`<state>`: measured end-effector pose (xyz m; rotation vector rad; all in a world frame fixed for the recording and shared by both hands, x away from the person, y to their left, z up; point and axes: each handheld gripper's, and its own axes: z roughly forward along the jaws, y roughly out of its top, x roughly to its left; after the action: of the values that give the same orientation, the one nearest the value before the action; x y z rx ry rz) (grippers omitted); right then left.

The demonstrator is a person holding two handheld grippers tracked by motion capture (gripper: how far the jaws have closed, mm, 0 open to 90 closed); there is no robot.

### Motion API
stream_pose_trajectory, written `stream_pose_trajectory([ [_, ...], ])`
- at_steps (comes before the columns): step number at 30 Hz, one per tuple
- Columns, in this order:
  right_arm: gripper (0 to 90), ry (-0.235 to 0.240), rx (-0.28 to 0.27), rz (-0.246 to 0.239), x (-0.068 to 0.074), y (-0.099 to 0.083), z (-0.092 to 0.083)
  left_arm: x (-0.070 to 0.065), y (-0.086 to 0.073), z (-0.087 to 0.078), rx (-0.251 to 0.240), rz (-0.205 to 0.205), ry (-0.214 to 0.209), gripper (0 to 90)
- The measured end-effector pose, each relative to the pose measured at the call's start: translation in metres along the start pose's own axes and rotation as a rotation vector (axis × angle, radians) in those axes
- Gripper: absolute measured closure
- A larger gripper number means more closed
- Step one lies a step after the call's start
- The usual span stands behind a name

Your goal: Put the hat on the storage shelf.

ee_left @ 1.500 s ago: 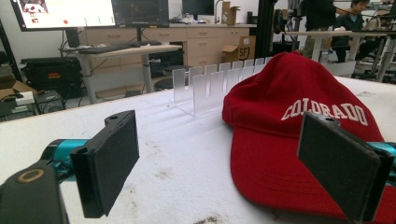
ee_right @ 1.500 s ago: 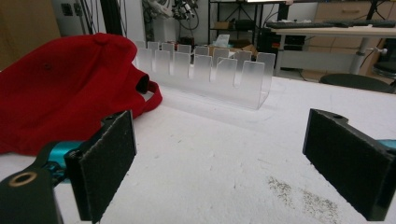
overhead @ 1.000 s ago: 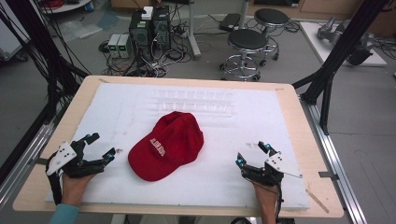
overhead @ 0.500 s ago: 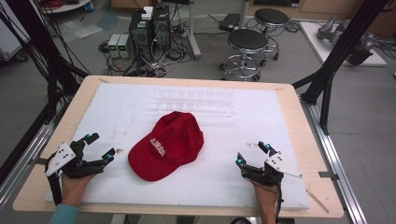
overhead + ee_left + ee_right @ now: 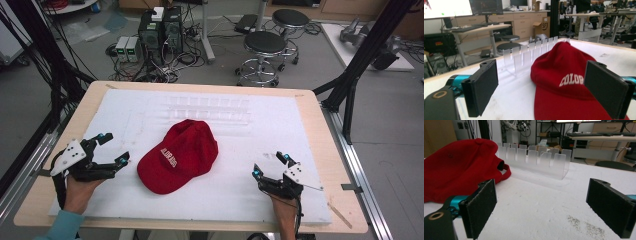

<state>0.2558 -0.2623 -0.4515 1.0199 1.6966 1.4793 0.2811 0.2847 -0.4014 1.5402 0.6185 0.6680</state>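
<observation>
Two black two-jaw grippers sit low over the white foam-covered table (image 5: 310, 150), one in each of the person's hands: the left gripper (image 5: 112, 149) and the right gripper (image 5: 270, 165) both have their jaws spread wide and hold nothing, touching nothing. Between them, nearer the left gripper, lies a red fabric baseball cap (image 5: 180, 155); seen past the left gripper's jaws, its front carries white block lettering that reads "COLOR", the rest hidden behind the right-hand jaw. From the right gripper view the cap's back strap opening faces the camera, off to the left of the jaws. Beyond the cap stands a clear plastic slotted rack (image 5: 536, 157), upright on the foam.
</observation>
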Motion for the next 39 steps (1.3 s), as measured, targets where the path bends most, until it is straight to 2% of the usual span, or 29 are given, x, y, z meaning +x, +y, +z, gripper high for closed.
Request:
stream_pose_trajectory([
  [5,8.5,-0.002,0.001,0.000,-0.001,0.000,0.000,-0.003,0.015,0.013,0.046,-0.005,-0.031,12.7],
  [7,8.5,-0.002,0.003,0.005,0.000,0.000,0.000,-0.007,0.027,0.025,0.103,0.004,-0.065,12.7],
  [9,8.5,-0.002,0.003,0.005,0.000,0.000,0.000,-0.008,0.031,0.030,0.122,0.010,-0.081,12.7],
  [12,8.5,-0.003,0.002,0.000,-0.001,0.000,0.000,-0.013,0.041,0.044,0.181,0.012,-0.125,12.8],
  [14,8.5,-0.002,0.004,0.005,0.000,0.000,0.000,-0.014,0.044,0.053,0.201,-0.006,-0.162,12.8],
  [16,8.5,-0.003,0.002,0.006,0.000,0.000,0.000,-0.016,0.046,0.061,0.231,-0.007,-0.170,12.8],
  [18,8.5,-0.002,0.002,0.005,0.000,0.000,0.000,-0.022,0.048,0.073,0.275,-0.008,-0.198,12.8],
  [19,8.5,-0.002,0.002,0.005,0.000,0.000,0.000,-0.022,0.048,0.073,0.275,-0.008,-0.198,12.8],
  [21,8.5,0.000,0.001,0.001,-0.001,0.000,0.000,-0.026,0.048,0.082,0.313,0.001,-0.218,12.9],
  [22,8.5,-0.001,0.001,0.001,-0.001,0.000,0.000,-0.029,0.048,0.090,0.333,0.002,-0.248,13.4],
  [23,8.5,-0.001,0.003,0.004,0.000,0.000,0.000,-0.029,0.048,0.090,0.333,0.002,-0.248,14.4],
  [24,8.5,-0.001,0.005,0.007,0.000,0.000,0.000,-0.029,0.047,0.095,0.350,-0.011,-0.261,16.2],
  [27,8.5,-0.001,0.001,0.001,0.000,0.000,0.000,-0.030,0.045,0.107,0.424,-0.023,-0.258,16.9],
  [30,8.5,0.000,0.001,0.001,-0.001,0.000,0.000,-0.031,0.044,0.117,0.470,-0.035,-0.262,17.5],
  [34,8.5,0.000,0.001,0.001,-0.001,0.000,0.000,-0.036,0.041,0.128,0.527,-0.025,-0.258,23.4],
  [39,8.5,0.000,-0.001,0.001,-0.001,0.000,0.000,-0.042,0.035,0.138,0.591,0.004,-0.241,24.8],
])
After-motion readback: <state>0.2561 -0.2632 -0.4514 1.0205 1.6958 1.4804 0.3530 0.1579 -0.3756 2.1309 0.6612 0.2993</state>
